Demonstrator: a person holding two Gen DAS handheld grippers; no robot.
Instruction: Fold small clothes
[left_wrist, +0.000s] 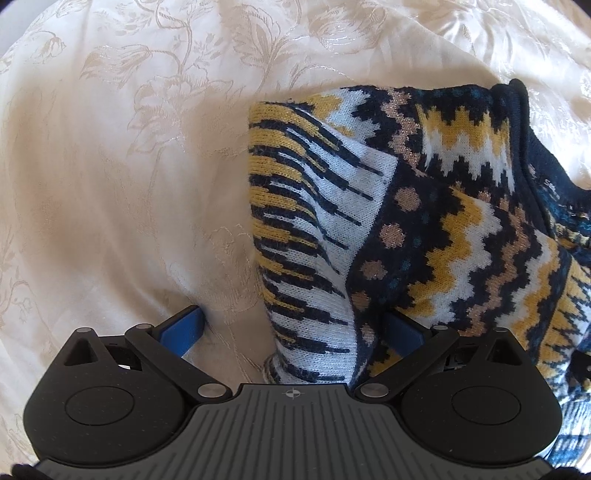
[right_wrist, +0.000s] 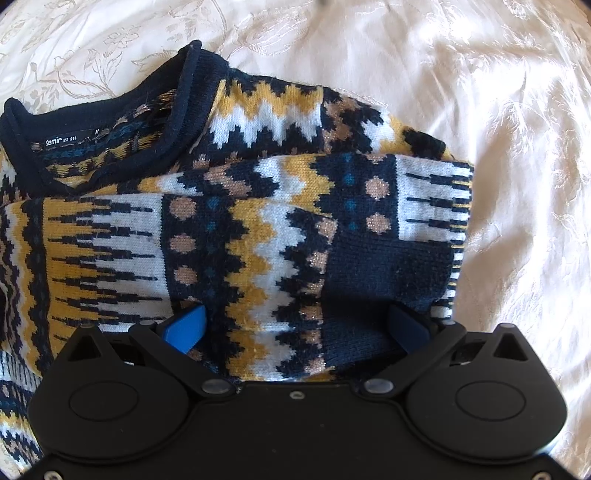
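A patterned knit sweater in navy, yellow and white lies on a cream cloth. Its left sleeve is folded over the body. My left gripper is open, its blue fingers spread wide around the sleeve's lower part. In the right wrist view the sweater shows its navy collar and label at upper left, with the right sleeve folded across the body. My right gripper is open, its blue fingers spread over the sleeve and its navy cuff.
A cream floral bedspread covers the whole surface beneath the sweater, slightly wrinkled. It also lies to the right of the sweater in the right wrist view.
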